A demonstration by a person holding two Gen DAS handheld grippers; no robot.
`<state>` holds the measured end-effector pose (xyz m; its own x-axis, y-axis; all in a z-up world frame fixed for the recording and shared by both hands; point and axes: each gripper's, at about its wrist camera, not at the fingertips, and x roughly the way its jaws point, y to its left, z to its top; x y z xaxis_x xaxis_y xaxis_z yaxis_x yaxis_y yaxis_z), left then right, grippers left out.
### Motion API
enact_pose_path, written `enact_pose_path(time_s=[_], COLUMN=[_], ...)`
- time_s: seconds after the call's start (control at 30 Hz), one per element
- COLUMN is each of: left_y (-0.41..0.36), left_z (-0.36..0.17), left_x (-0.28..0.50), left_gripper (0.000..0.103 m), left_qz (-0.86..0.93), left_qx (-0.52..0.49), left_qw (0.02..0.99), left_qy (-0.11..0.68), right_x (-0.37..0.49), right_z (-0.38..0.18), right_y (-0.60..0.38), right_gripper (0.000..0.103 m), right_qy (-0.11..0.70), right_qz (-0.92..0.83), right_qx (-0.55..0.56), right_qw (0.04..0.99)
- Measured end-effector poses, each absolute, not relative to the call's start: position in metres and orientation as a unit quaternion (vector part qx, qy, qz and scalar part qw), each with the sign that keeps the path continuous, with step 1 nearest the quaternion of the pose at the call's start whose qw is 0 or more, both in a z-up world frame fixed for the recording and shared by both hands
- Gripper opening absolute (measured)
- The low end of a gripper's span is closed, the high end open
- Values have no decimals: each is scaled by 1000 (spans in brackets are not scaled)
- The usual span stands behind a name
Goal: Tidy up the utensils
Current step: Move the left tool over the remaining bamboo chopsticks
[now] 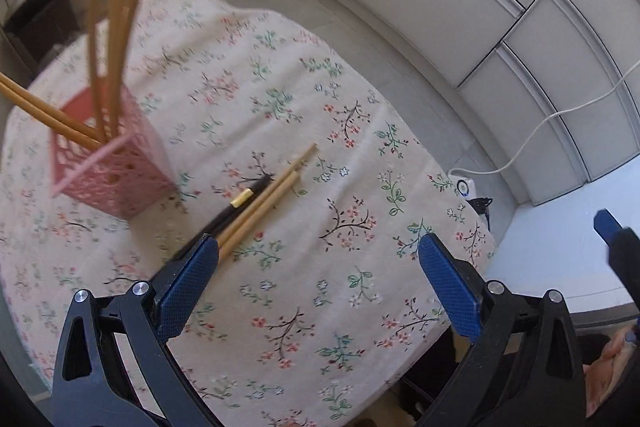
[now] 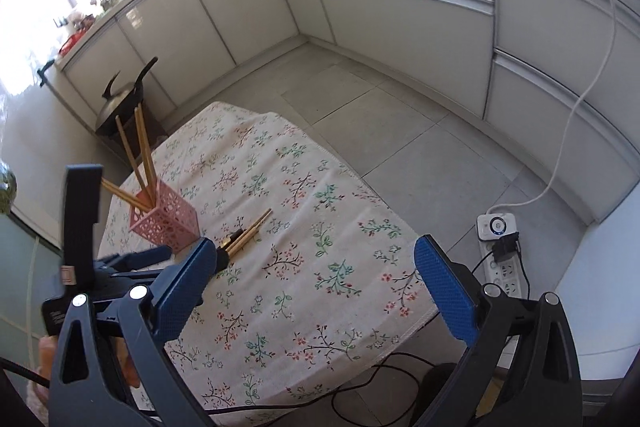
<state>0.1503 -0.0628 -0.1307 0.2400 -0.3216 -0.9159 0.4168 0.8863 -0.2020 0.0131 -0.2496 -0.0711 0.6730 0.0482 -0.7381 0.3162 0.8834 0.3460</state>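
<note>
A pink perforated holder (image 1: 116, 171) (image 2: 164, 221) stands on the left of the floral tablecloth (image 1: 304, 131) with several wooden chopsticks (image 1: 116, 27) (image 2: 140, 155) upright in it. Two wooden chopsticks (image 1: 272, 195) (image 2: 250, 233) and a black chopstick with a gold band (image 1: 244, 198) lie together on the cloth, right of the holder. My left gripper (image 1: 320, 251) hovers open above the cloth, its left fingertip just over the near ends of the lying chopsticks. My right gripper (image 2: 316, 255) is open too, higher and further back, with nothing between its fingers.
The small table (image 2: 400, 323) sits on a grey tiled floor ringed by white cabinets. A white power strip (image 2: 498, 243) with cables lies on the floor at the right. A dark kettle (image 2: 122, 99) stands on a stool behind the table. The left gripper's body (image 2: 84, 227) shows at left.
</note>
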Motion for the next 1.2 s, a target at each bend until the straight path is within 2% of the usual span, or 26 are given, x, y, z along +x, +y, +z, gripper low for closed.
enact_pose_path(time_s=[0.17,0.6,1.2], left_y=[-77,-97,-101], left_z=[-155,-183,-203], left_x=[172,188,210], left_gripper=[96,95,96], left_qz=[-258,-318,-286], left_qx=[15,-2,16], left_qw=[753,713,725], left_qy=[605,625,627], right_x=[10,13,17], right_z=[-75,-95,-113], right_y=[-275,-297,-302], right_gripper=[96,96,96], right_qy=[401,434,461], right_qz=[-88,-85,-77], right_qx=[263,325,359], right_qw=[873,836,808])
